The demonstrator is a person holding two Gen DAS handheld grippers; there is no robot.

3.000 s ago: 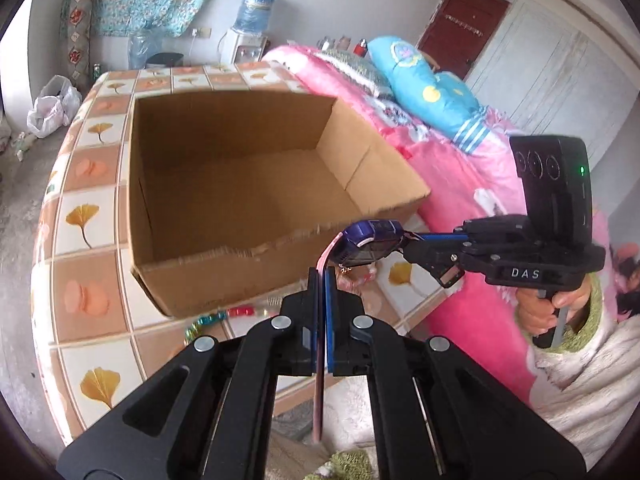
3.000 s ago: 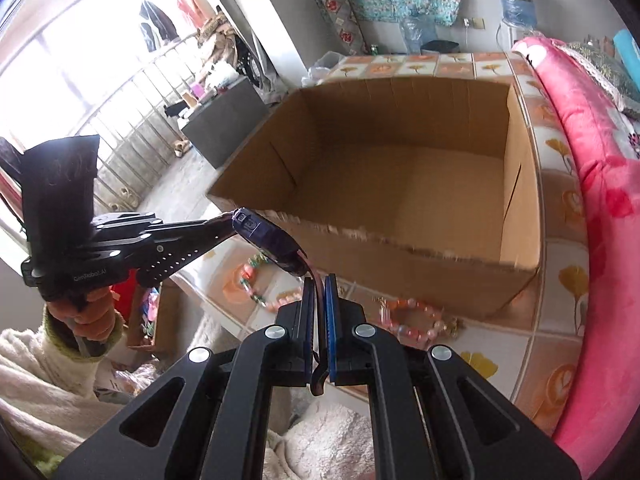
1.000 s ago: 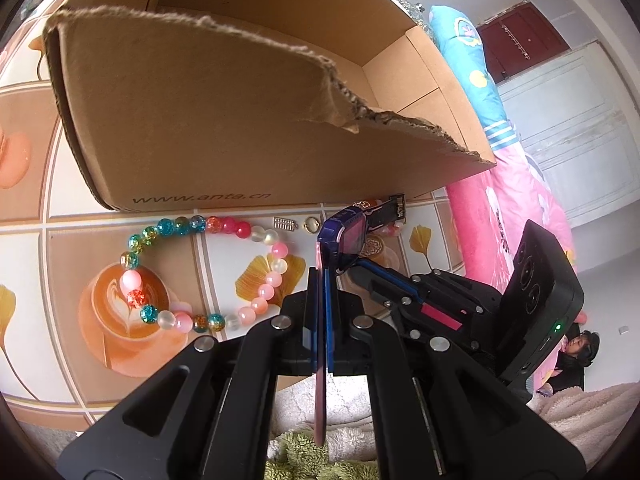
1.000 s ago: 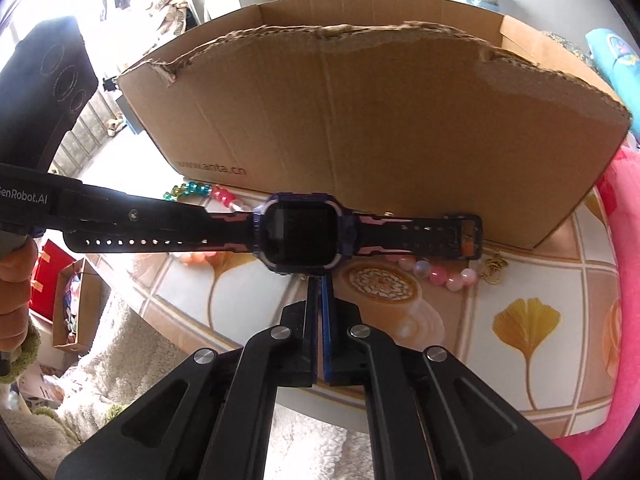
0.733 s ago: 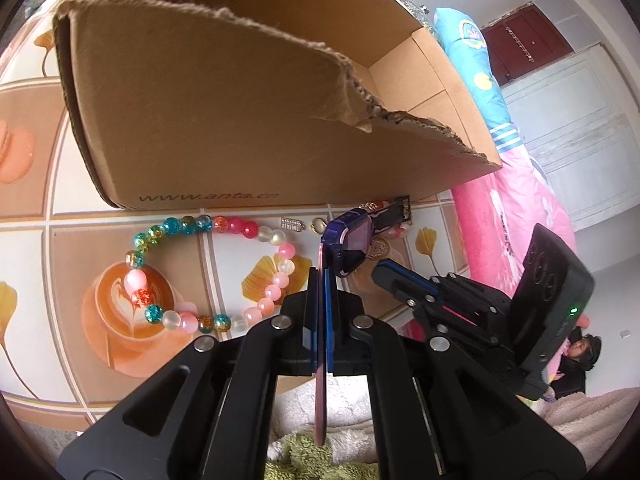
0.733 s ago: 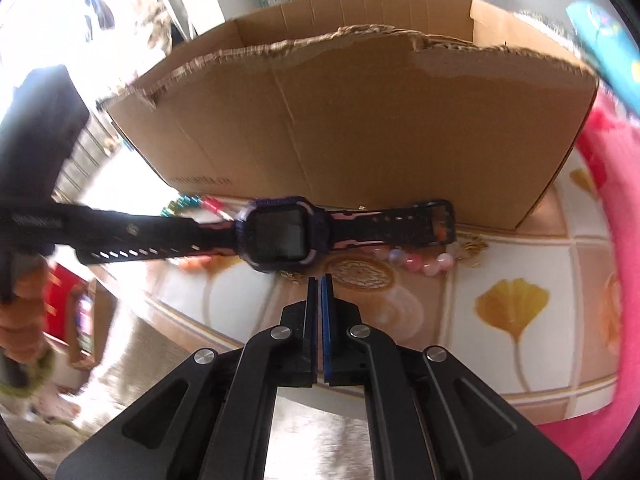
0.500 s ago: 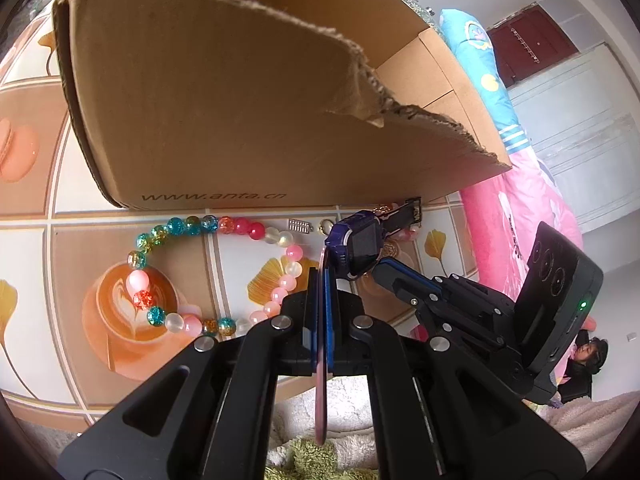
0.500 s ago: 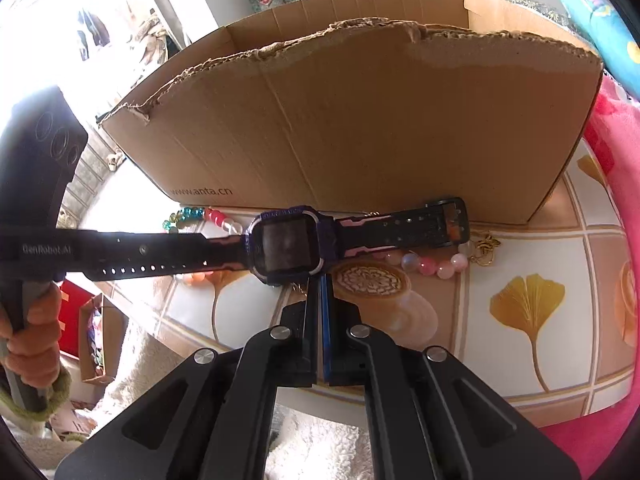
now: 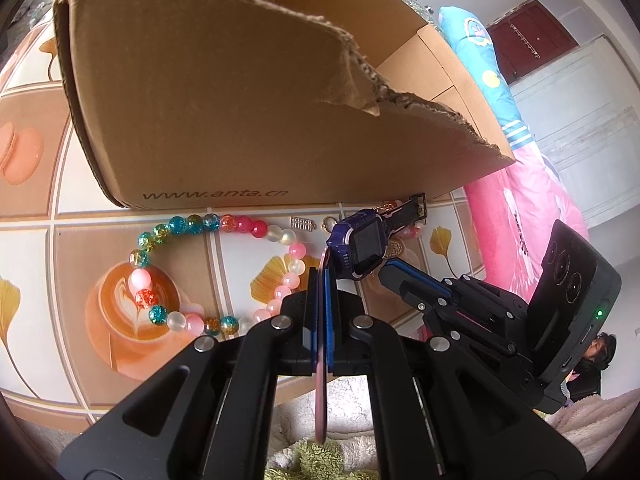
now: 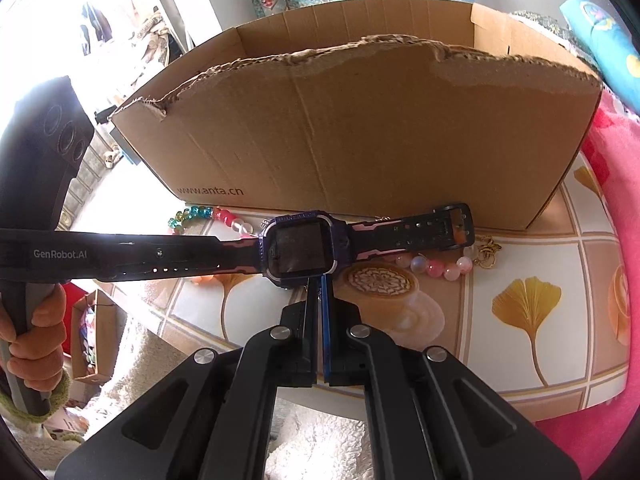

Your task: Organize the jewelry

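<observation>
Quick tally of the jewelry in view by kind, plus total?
Watch: 1, strap clamped in the left gripper
Bead bracelets: 2, multicoloured and pink-white
Small loose metal pieces by the box: 2
Total: 5

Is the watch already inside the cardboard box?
No, the watch hangs outside the box, in front of its near wall above the table.
</observation>
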